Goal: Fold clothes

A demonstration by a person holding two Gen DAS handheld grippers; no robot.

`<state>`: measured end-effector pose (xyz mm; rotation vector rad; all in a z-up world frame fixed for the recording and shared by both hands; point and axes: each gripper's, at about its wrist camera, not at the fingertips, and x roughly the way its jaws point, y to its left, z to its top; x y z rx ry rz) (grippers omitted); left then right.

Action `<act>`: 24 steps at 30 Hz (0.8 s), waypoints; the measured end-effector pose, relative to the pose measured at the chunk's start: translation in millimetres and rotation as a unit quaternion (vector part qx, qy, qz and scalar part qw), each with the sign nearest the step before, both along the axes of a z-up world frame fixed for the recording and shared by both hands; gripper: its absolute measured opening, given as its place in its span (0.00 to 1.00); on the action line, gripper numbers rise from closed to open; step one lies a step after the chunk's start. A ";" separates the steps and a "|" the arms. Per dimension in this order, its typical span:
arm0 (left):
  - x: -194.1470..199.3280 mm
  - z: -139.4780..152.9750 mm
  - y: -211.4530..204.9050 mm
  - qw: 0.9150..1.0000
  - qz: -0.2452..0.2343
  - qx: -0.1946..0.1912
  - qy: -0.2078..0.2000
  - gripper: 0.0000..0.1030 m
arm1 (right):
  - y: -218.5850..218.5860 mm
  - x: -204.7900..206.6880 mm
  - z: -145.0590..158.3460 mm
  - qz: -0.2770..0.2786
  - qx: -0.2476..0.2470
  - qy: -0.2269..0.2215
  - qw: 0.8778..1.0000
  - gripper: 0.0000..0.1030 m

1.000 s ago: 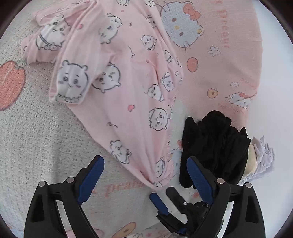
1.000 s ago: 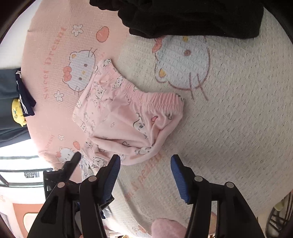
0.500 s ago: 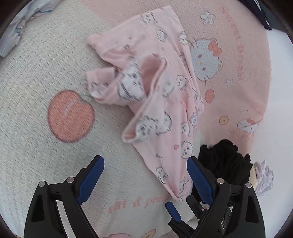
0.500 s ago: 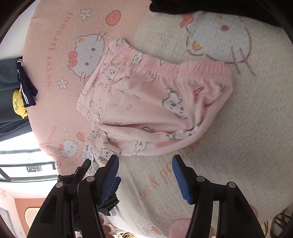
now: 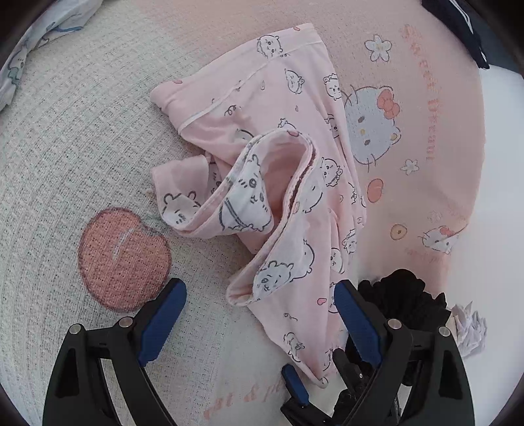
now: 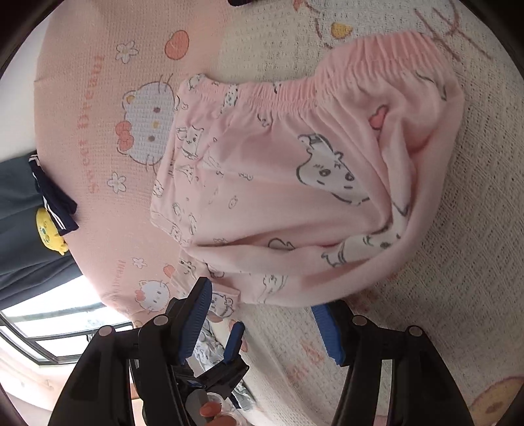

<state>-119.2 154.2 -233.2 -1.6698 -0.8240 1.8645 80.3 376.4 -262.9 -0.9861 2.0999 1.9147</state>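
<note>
Pink pyjama pants [image 5: 271, 183] printed with small cartoon animals lie crumpled on a Hello Kitty blanket [image 5: 82, 131]. One leg cuff is folded back, showing its inside. My left gripper [image 5: 258, 322] is open just above the blanket, and the lower pants leg runs between its fingers without being pinched. In the right wrist view the elastic waistband end of the pants [image 6: 294, 183] fills the middle. My right gripper [image 6: 262, 327] is open, with the fabric's near edge just beyond its fingertips. The left gripper's blue fingertip [image 6: 234, 340] shows beneath it.
A black garment [image 5: 402, 295] and a crumpled white tissue [image 5: 468, 331] lie at the bed's right edge. There is navy clothing [image 5: 458, 26] at the far right and a pale printed cloth [image 5: 32, 39] at the far left. A dark garment with a yellow patch [image 6: 49, 229] lies beside a window [image 6: 49, 327].
The left view has drawn back from the pants, so more of the crumpled legs shows. The right view has closed in on the waistband end, which now looms larger. Both jaws stand as before.
</note>
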 end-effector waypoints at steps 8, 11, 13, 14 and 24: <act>-4.6 2.5 20.7 0.997 -0.024 -0.021 0.064 0.91 | 2.2 -13.3 11.1 0.010 0.063 0.023 0.998 0.60; -1.6 4.3 31.2 0.993 -0.038 -0.037 0.108 0.91 | 0.7 -24.5 17.1 0.025 0.098 0.029 0.994 0.60; 0.8 4.9 36.4 0.989 -0.046 -0.047 0.134 0.91 | -0.7 -27.1 20.6 0.031 0.115 0.027 0.992 0.60; 2.2 5.6 39.7 0.986 -0.057 -0.057 0.145 0.91 | -1.7 -27.3 23.1 0.033 0.123 0.028 0.991 0.60; 15.9 9.7 59.3 0.945 -0.131 -0.181 0.238 0.58 | -5.6 -26.9 39.4 0.100 0.229 0.031 0.968 0.60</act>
